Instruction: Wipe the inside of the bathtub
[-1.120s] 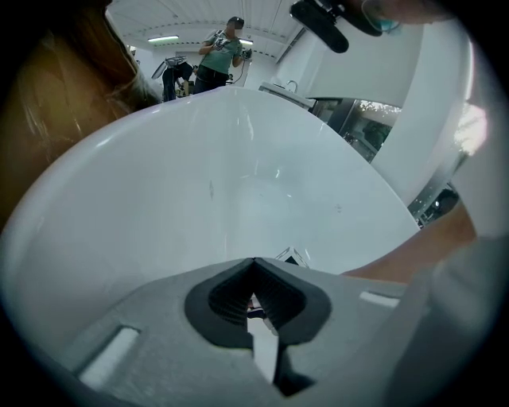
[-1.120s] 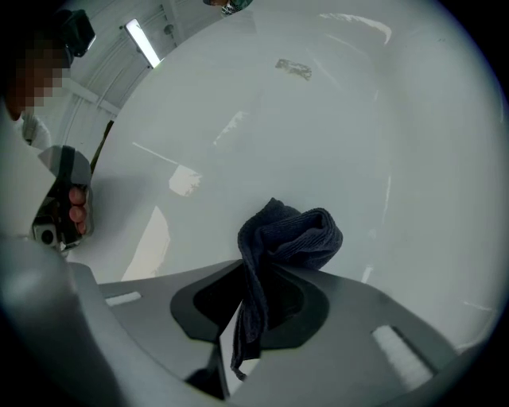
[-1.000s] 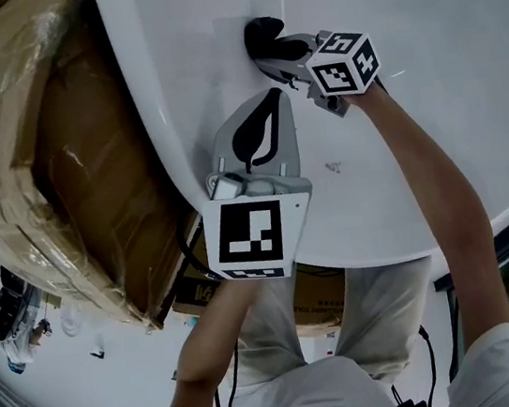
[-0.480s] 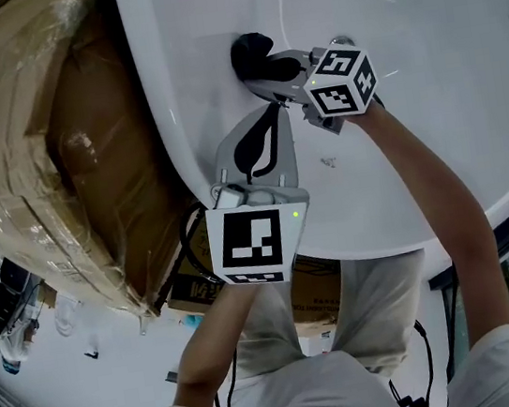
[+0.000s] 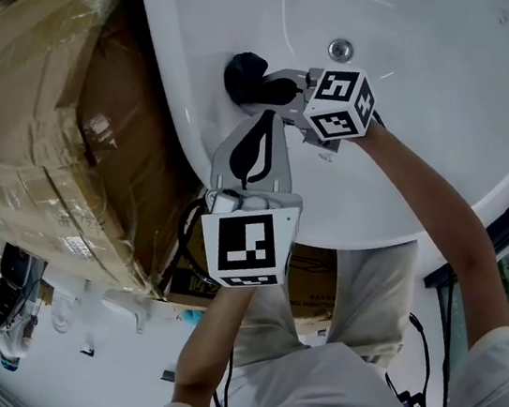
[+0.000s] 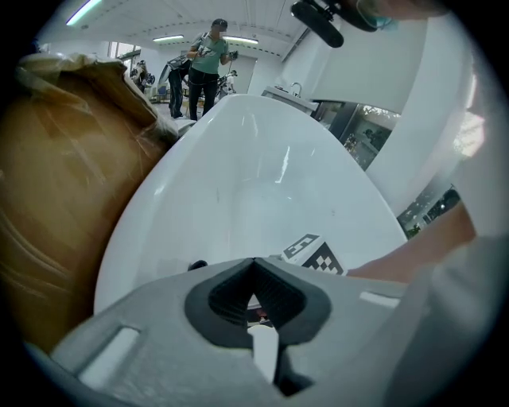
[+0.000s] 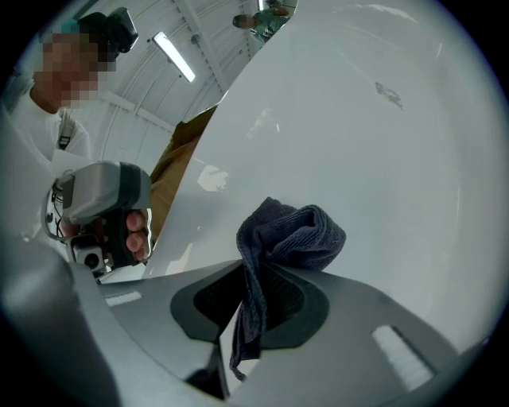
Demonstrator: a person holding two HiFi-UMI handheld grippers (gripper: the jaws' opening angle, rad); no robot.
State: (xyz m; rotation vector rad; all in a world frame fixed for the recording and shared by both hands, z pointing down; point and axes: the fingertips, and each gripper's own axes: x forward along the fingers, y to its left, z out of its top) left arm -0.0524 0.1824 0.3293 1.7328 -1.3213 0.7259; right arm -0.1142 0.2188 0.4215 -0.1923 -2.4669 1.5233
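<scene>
The dark cloth (image 7: 290, 234) is bunched against the white inner wall of the bathtub (image 5: 432, 124), close under the rim on the side nearest the box. My right claw (image 5: 267, 85) is clamped on it, and a tail of the fabric hangs down between the jaws. A round metal drain fitting (image 5: 339, 48) sits on the tub wall near that claw. My left claw (image 6: 254, 264) hovers just beside the right one over the same curved wall, its jaws closed tip to tip with nothing between them. Outside the tub, close against its rim, stands a large cardboard box (image 5: 45, 134) wrapped in clear film. In the left gripper view, people (image 6: 208, 60) stand well beyond the tub's far end.
</scene>
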